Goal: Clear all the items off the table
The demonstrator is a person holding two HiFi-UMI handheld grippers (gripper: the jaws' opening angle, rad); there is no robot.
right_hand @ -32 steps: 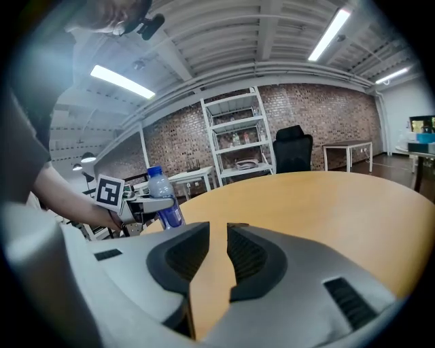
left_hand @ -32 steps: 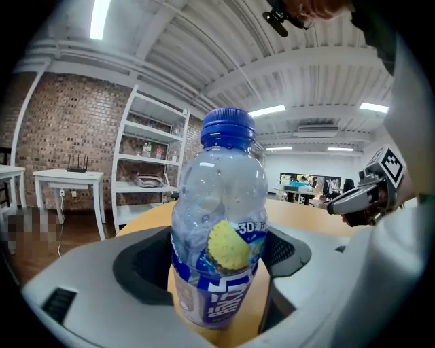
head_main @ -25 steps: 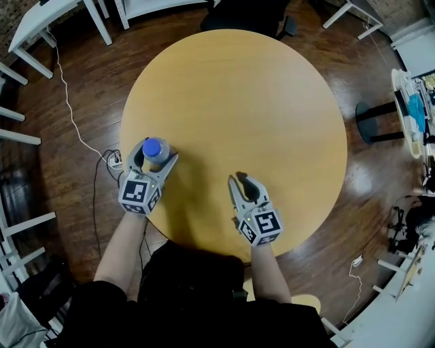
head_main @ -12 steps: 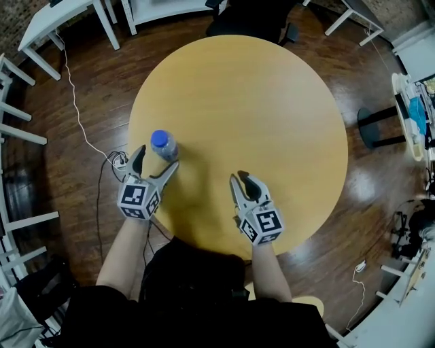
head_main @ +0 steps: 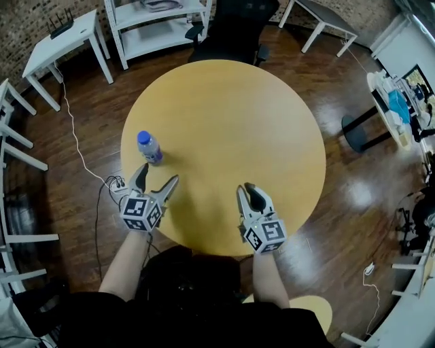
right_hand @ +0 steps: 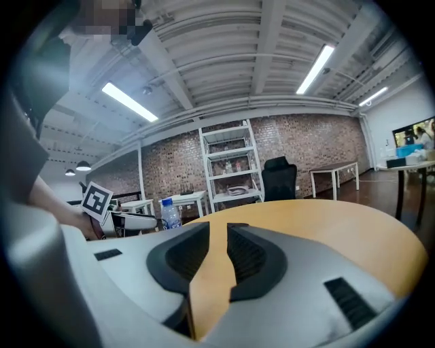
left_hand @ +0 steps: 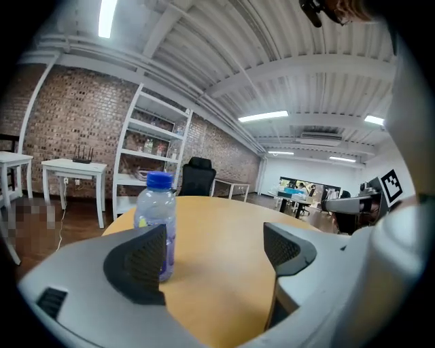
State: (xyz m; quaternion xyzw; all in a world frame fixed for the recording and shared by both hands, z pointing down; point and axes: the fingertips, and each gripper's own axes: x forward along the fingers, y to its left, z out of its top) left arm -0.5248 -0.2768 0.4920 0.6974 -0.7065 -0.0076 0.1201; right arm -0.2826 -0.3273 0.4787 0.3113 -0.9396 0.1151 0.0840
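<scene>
A clear water bottle [head_main: 148, 147] with a blue cap stands upright near the left rim of the round wooden table [head_main: 231, 115]. My left gripper [head_main: 156, 178] sits just behind it, toward the person, and is apart from it. Its jaws are wide and closing slightly, with nothing between them. In the left gripper view the bottle [left_hand: 157, 211] shows beyond the left finger [left_hand: 139, 265] of the left gripper [left_hand: 217, 248]. My right gripper [head_main: 247, 192] rests over the table's near edge. Its jaws are almost together and hold nothing. The right gripper view shows the right gripper [right_hand: 219, 251] and the bottle [right_hand: 170, 213] far off.
A black office chair [head_main: 234, 24] and a white shelf unit [head_main: 160, 20] stand beyond the table. White tables [head_main: 61, 34] are at the left. A cable [head_main: 78, 146] runs over the wooden floor to a power strip by the table's left edge. A cluttered desk [head_main: 397, 102] is at the right.
The left gripper has let go of the bottle and drawn back toward the person. The bottle now stands free on the table. The right gripper has kept its place.
</scene>
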